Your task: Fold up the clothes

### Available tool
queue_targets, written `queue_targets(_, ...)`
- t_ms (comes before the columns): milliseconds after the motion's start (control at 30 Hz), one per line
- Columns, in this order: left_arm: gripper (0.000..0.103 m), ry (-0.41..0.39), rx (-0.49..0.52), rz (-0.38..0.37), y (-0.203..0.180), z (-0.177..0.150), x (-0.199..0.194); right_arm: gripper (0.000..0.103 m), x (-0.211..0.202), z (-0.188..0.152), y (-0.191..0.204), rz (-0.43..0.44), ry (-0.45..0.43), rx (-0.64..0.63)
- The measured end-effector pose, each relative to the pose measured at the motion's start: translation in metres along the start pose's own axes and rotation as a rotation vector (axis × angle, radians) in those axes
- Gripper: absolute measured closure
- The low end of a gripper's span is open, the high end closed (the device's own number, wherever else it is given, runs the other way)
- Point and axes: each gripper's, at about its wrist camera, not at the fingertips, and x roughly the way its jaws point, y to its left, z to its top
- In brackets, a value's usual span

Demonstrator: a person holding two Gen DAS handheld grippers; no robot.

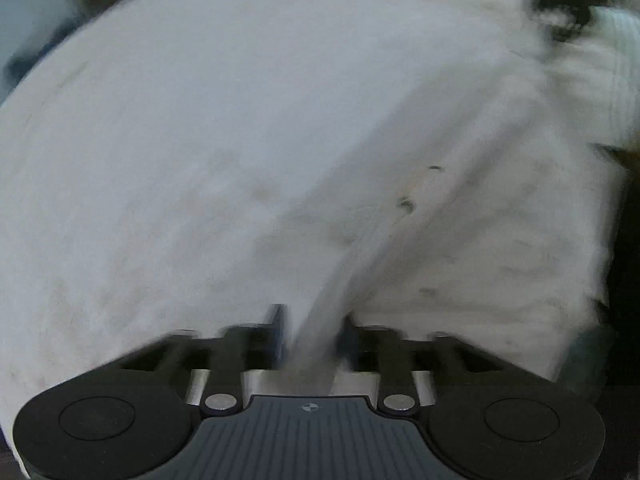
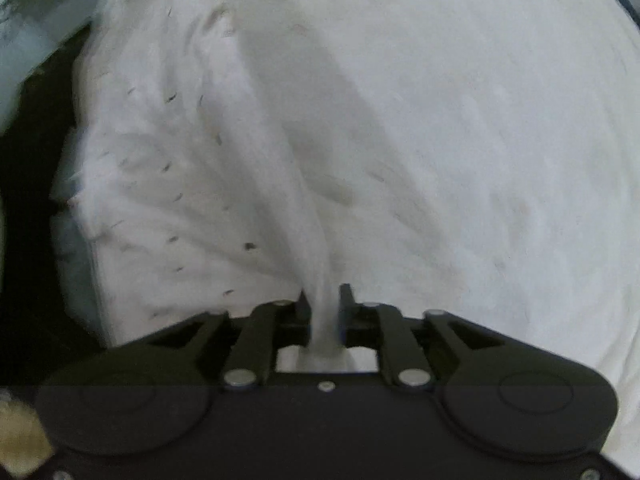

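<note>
White garment (image 1: 460, 240), speckled with small dark flecks, is the thing being folded, and it lies spread over a pale, cloth-covered surface (image 1: 180, 140) that fills most of both wrist views. In the left wrist view, the surface takes up the left side while the garment lies ahead and to the right of the left gripper (image 1: 310, 332), with a taut ridge of fabric running from between its fingers diagonally up and to the right; the jaws are clamped on that ridge. In the right wrist view the arrangement is mirrored: the garment (image 2: 168, 184) lies ahead and to the left, the bare surface (image 2: 500, 140) to the right, and a pulled-up fold rises from the right gripper (image 2: 325, 300), whose fingers are likewise pinched tight on the cloth. Both views are blurred, so the garment's outline and its exact long axis cannot be told for sure. My judgement is that the two grippers hold one edge at separate points, with the body of the garment between and beyond them, neither clearly nearer. The coming move likely turns on carrying that held edge together over the resting part, keeping the edge taut and level.
</note>
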Motion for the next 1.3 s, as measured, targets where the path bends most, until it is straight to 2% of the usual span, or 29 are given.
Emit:
queue_targets(67, 0.061, 0.033, -0.106, 0.079, 0.024, -0.001, 0.033, 0.081, 0.044, 0.006, -0.024, -0.210, 0.045, 0.088)
queue_targets(100, 0.061, 0.052, -0.176, 0.130, 0.040, -0.002, 0.054, 0.080, 0.051, 0.003, -0.029, -0.280, 0.037, 0.103)
queue_targets(133, 0.061, 0.044, -0.250, 0.150, 0.054, -0.007, 0.067, 0.080, 0.055, 0.000, -0.035, -0.342, 0.021, 0.121)
queue_targets(167, 0.061, -0.008, -0.332, 0.113, 0.066, -0.018, 0.066, 0.079, 0.053, -0.005, -0.039, -0.369, -0.012, 0.146)
queue_targets(200, 0.059, -0.064, -0.414, 0.065, 0.077, -0.029, 0.062, 0.077, 0.048, -0.010, -0.041, -0.367, -0.048, 0.178)
queue_targets(267, 0.057, -0.194, -0.585, 0.005, 0.090, -0.056, 0.049, 0.068, 0.025, -0.026, -0.040, -0.329, -0.180, 0.302)
queue_targets(333, 0.047, -0.322, -0.737, -0.031, 0.090, -0.081, 0.032, 0.054, 0.007, -0.039, -0.022, -0.295, -0.284, 0.400)
queue_targets(400, 0.036, -0.393, -0.812, -0.075, 0.081, -0.094, 0.023, 0.046, -0.013, -0.042, 0.000, -0.248, -0.405, 0.495)
queue_targets(500, 0.033, -0.447, -0.822, -0.128, 0.049, -0.104, 0.015, 0.041, -0.035, -0.046, 0.048, -0.224, -0.529, 0.537)
queue_targets(533, 0.033, -0.448, -0.806, -0.117, 0.037, -0.108, 0.012, 0.041, -0.041, -0.046, 0.065, -0.231, -0.555, 0.547)
queue_targets(667, 0.024, -0.459, -0.759, -0.035, -0.014, -0.107, -0.004, 0.039, -0.055, -0.037, 0.135, -0.223, -0.625, 0.601)
queue_targets(700, 0.021, -0.462, -0.759, -0.002, -0.030, -0.109, -0.006, 0.040, -0.049, -0.041, 0.152, -0.209, -0.631, 0.610)
queue_targets(767, 0.015, -0.456, -0.756, 0.052, -0.066, -0.121, -0.001, 0.040, -0.032, -0.024, 0.191, -0.174, -0.645, 0.618)
queue_targets(933, 0.013, -0.430, -0.788, 0.124, -0.104, -0.152, 0.027, 0.040, 0.007, 0.006, 0.269, -0.111, -0.609, 0.684)
queue_targets(1033, 0.013, -0.413, -0.845, 0.081, -0.106, -0.160, 0.043, 0.040, 0.024, 0.015, 0.295, -0.126, -0.578, 0.656)
queue_targets(1100, 0.013, -0.419, -0.807, 0.099, -0.107, -0.159, 0.040, 0.040, 0.029, 0.014, 0.309, -0.143, -0.550, 0.634)
queue_targets(1167, 0.012, -0.408, -0.748, 0.169, -0.110, -0.156, 0.037, 0.040, 0.036, 0.011, 0.319, -0.113, -0.504, 0.638)
queue_targets(1300, 0.012, -0.389, -0.700, 0.219, -0.114, -0.158, 0.041, 0.038, 0.031, 0.005, 0.328, -0.096, -0.521, 0.697)
